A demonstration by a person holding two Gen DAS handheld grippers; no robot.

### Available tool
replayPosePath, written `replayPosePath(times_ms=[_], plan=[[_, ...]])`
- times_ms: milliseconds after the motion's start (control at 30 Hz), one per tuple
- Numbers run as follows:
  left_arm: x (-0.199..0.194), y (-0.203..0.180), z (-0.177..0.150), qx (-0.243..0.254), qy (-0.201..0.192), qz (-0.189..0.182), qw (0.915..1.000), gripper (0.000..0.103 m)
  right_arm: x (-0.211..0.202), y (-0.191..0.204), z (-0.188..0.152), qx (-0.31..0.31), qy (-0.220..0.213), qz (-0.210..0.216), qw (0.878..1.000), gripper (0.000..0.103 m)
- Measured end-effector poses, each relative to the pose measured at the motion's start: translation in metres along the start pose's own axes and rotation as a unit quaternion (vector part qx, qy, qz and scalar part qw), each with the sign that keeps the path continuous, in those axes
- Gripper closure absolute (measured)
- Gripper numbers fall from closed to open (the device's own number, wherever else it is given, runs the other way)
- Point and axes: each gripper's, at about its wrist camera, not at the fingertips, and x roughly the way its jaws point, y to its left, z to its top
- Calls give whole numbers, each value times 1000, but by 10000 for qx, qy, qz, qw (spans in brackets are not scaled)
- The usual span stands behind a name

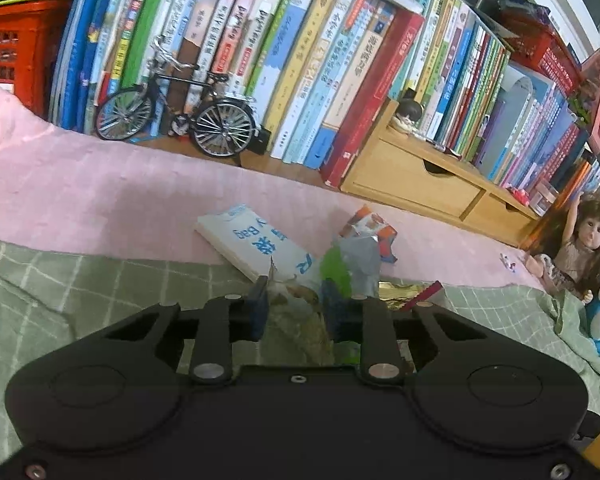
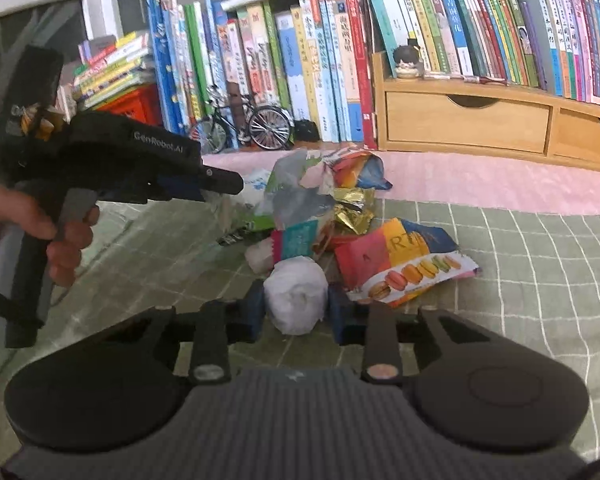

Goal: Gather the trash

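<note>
Right wrist view, lower centre: our right gripper (image 2: 296, 312) pinches a tissue wad (image 2: 296, 300), the left gripper (image 1: 294, 310) clamps a clear bag (image 1: 300, 320), so next we likely bag it.

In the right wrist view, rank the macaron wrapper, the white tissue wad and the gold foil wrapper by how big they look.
1. macaron wrapper, largest.
2. white tissue wad, though it sits between the right gripper fingers, nearest the camera, so it may look bigger than it is.
3. gold foil wrapper, smallest, and farther back.

Book-packed shelves (image 2: 340, 60) above wooden drawers (image 2: 468, 120); green checked cloth (image 2: 540, 280)
</note>
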Motion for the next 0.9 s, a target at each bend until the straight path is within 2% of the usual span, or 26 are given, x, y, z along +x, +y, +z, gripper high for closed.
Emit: replayPosePath(times_ms=[400, 900], plan=[[-54, 14, -12, -74, -148, 76, 9998, 78, -45, 25, -3, -296, -147, 35, 9994, 66], [-137, -9, -70, 417, -61, -50, 9991, 78, -107, 50, -55, -57, 7, 66, 10000, 66]])
